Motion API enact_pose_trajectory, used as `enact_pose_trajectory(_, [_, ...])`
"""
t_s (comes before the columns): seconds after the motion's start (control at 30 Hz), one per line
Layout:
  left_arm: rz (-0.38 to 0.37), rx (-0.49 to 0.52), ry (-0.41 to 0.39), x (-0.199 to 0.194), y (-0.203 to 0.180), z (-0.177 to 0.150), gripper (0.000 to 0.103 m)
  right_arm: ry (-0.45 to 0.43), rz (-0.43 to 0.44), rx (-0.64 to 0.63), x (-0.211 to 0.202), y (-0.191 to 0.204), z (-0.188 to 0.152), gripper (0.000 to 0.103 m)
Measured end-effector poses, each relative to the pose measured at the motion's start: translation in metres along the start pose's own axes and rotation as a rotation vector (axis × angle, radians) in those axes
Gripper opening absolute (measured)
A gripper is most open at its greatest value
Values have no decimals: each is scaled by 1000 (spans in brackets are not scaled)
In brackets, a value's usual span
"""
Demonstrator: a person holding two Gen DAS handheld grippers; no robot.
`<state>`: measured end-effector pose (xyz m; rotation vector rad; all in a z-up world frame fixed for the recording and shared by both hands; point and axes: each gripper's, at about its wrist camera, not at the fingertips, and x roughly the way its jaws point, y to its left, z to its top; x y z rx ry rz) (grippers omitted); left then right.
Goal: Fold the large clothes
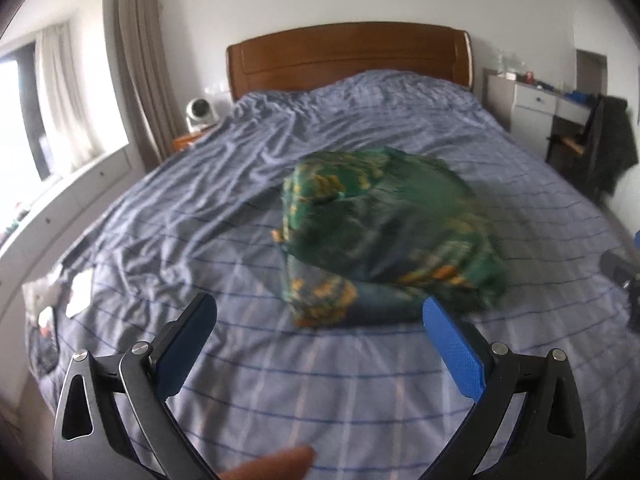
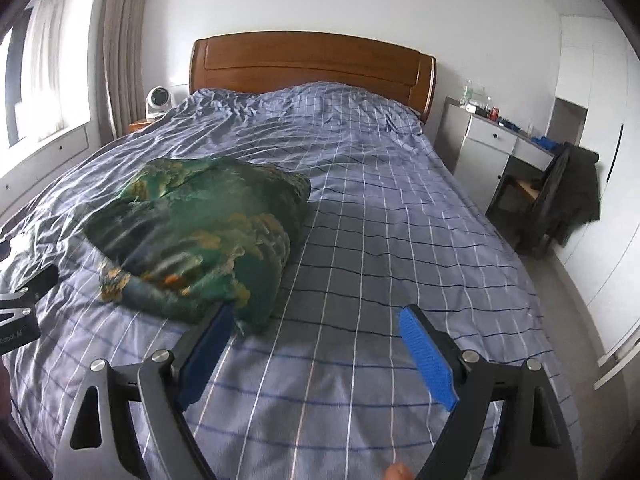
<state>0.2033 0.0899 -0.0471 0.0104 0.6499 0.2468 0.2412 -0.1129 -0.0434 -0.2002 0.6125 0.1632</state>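
A green garment with orange and yellow print lies folded in a thick bundle [image 1: 384, 232] on the blue checked bed cover [image 1: 280, 380]. My left gripper [image 1: 320, 304] hovers above the bed just in front of the bundle, jaws wide open and empty. In the right wrist view the bundle [image 2: 200, 232] sits to the left. My right gripper [image 2: 316, 312] is open and empty, with its left fingertip just at the bundle's near right corner. The left gripper's body [image 2: 20, 304] shows at that view's left edge. A person's fingertip [image 1: 272, 468] shows at the bottom.
A wooden headboard [image 2: 312, 64] stands at the far end, with a small white fan [image 2: 158, 100] on a stand to its left. A white desk [image 2: 492, 140] and a chair with a dark jacket [image 2: 568, 196] stand at the right. Small items [image 1: 60, 300] lie at the bed's left edge.
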Motion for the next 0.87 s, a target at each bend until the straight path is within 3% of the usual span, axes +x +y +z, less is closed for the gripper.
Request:
enact_pose_trajectory(0.37, [-38, -8, 19, -34, -17, -9, 103, 16, -3, -21, -29, 9, -19, 87])
enact_pose_trajectory(0.7, [-49, -26, 16, -40, -23, -10, 103, 27, -13, -22, -42, 11, -26, 87])
enact_pose_trajectory(0.87, [-9, -32, -10, -41, -26, -11, 103, 28, -11, -12, -45, 8, -28, 87])
